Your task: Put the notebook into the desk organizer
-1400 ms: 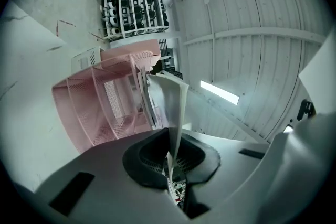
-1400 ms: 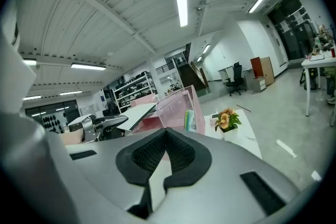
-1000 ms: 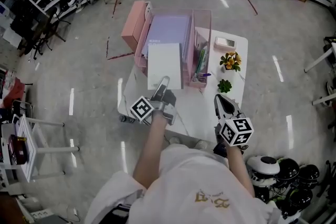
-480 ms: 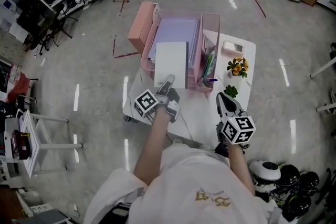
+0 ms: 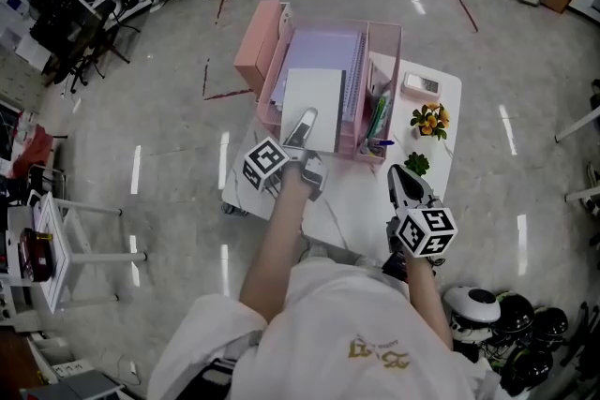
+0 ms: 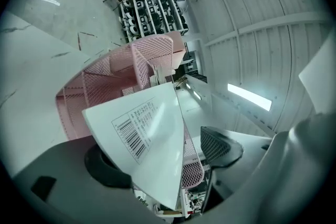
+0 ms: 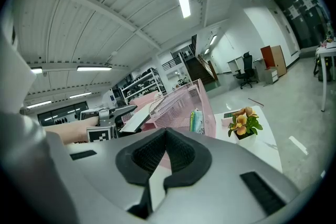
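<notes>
The notebook (image 5: 314, 103) lies tilted in the wide compartment of the pink wire-mesh organizer (image 5: 275, 75), its near edge sticking out toward the person and resting over a lilac book beneath. The left claw (image 5: 302, 128) is at that near edge with its jaws opening: the white cover with its barcode label sits between them, leaning on one black pad while the other pad stands clear, so nothing is clamped. The right claw (image 5: 403, 187) hovers over the white marbled bench (image 5: 361, 201), jaws pressed together on nothing. The notebook looks light, thin and fairly stiff, with a smooth, glossy cover that would likely slide against the mesh and the book below. It would probably flex if pinched at a corner, so the middle of the near edge seems the safest hold.
</notes>
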Tool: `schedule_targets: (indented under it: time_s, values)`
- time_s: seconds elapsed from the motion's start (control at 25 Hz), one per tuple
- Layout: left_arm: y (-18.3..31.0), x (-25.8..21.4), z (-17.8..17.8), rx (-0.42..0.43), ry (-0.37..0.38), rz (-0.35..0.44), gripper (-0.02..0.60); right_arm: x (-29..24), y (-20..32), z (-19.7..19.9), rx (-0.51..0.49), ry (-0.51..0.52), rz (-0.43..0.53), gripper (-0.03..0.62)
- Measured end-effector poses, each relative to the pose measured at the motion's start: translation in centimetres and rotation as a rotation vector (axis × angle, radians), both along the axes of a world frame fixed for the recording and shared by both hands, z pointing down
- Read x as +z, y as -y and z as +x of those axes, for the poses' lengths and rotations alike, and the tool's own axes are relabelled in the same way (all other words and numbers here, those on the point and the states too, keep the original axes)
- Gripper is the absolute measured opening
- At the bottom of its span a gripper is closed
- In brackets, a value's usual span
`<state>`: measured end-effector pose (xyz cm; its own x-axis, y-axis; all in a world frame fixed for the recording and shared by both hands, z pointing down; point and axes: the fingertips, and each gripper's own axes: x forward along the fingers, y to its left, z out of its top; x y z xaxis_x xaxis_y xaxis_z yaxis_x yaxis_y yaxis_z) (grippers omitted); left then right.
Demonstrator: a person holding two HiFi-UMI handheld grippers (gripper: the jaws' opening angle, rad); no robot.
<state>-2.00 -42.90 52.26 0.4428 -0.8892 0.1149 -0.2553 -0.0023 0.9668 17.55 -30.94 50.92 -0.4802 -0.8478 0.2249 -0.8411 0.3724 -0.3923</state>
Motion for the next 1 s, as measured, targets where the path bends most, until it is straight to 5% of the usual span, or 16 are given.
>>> schedule_targets:
  time_s: [0.52, 0.76, 0.84, 1.0]
  values:
    - [3.9, -2.1, -0.3, -0.049, -0.045, 0.013, 0.555, 0.9, -2.0, -2.4, -0.019, 0.018, -0.031, 0.012]
    - [1.5, -1.6, -0.4, -0.023, -0.035, 0.043, 0.56, 0.7, -2.5, -1.8, 0.008, 0.015, -0.031, 0.012]
    - [0.4, -1.7, -0.8, -0.015, -0.025, 0.065, 0.503, 0.8, -2.5, -1.8, 0.01, 0.014, -0.033, 0.011]
    - [-2.9, -1.1, -2.3, -0.033, 0.058, 0.09, 0.484, 0.4, -2.9, -2.6, 0.009, 0.001, -0.022, 0.012]
